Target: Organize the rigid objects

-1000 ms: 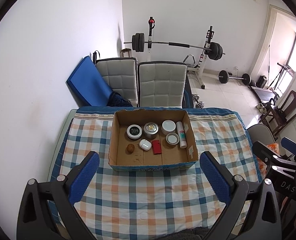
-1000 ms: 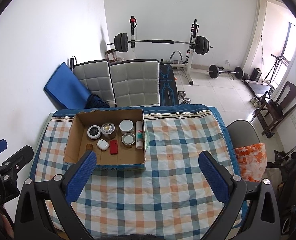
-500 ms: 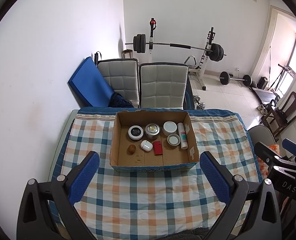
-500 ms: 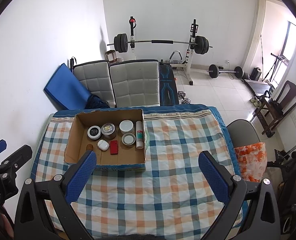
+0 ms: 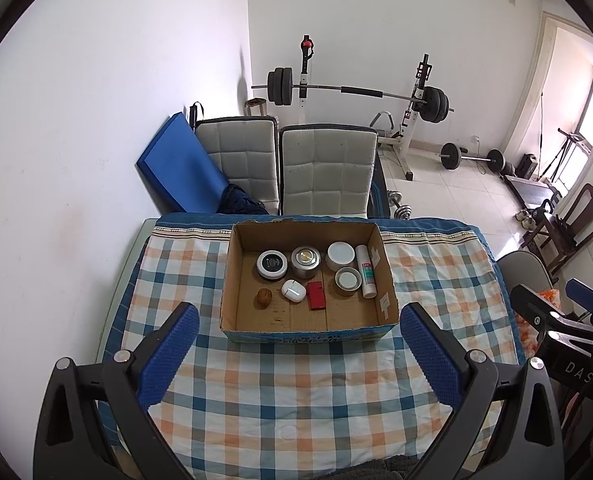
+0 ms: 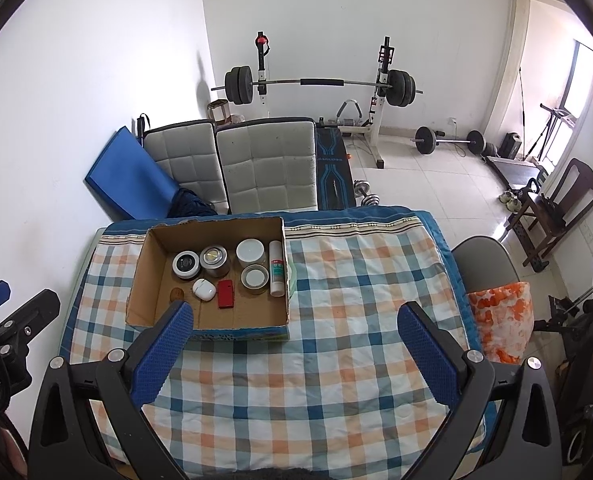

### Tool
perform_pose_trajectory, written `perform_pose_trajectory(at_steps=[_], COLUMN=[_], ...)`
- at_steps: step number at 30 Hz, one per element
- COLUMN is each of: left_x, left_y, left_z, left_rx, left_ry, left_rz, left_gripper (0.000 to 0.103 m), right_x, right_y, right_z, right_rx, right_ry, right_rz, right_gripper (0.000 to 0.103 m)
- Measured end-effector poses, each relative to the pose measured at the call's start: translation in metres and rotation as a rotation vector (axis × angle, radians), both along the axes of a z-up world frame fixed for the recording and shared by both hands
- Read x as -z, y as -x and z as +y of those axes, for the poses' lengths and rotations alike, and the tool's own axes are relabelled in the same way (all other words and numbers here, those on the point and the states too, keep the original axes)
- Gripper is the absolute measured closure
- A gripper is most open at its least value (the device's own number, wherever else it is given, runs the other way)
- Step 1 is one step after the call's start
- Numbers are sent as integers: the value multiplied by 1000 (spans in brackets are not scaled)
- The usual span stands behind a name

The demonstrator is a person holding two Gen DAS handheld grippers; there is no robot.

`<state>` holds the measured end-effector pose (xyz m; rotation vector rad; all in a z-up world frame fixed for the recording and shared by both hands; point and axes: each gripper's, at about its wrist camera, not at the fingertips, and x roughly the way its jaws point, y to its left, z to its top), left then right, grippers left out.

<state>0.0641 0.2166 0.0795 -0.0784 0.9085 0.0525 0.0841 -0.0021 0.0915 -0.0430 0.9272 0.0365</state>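
Observation:
An open cardboard box (image 5: pixel 388 280) (image 6: pixel 140 268) sits on the checked tablecloth. Inside lie a black-lidded tin (image 5: pixel 272 264), a metal tin (image 5: pixel 305 261), a white jar (image 5: pixel 340 255), a small round tin (image 5: pixel 347 281), a white tube (image 5: pixel 365 271), a white earbud case (image 5: pixel 293 291), a red flat item (image 5: pixel 315 295) and a walnut (image 5: pixel 264 297). My left gripper (image 5: pixel 298 354) is open and empty, held high in front of the box. My right gripper (image 6: pixel 296 352) is open and empty, above the cloth to the right of the box.
The table (image 6: pixel 376 280) stands against a white wall on the left. Two padded chairs (image 5: pixel 328 172) and a blue mat (image 5: pixel 180 172) stand behind it. A grey chair with an orange-white bag (image 6: pixel 500 320) is at the right edge. Weights stand beyond.
Both grippers have drifted slightly back and up; the box looks a touch smaller. Nothing was grasped or moved.

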Motion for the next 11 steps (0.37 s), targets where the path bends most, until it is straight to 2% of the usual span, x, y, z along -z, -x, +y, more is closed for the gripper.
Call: perform_pose_trajectory(at_steps=[11], left_x=[-7], left_y=[-1], left_z=[1], left_rx=[-16], left_ry=[5], left_rz=[-20], left_gripper=[0], right_x=[1], right_y=[1], right_z=[0], right_rx=[36], right_ry=[2], right_rz=[-13], right_gripper=[0])
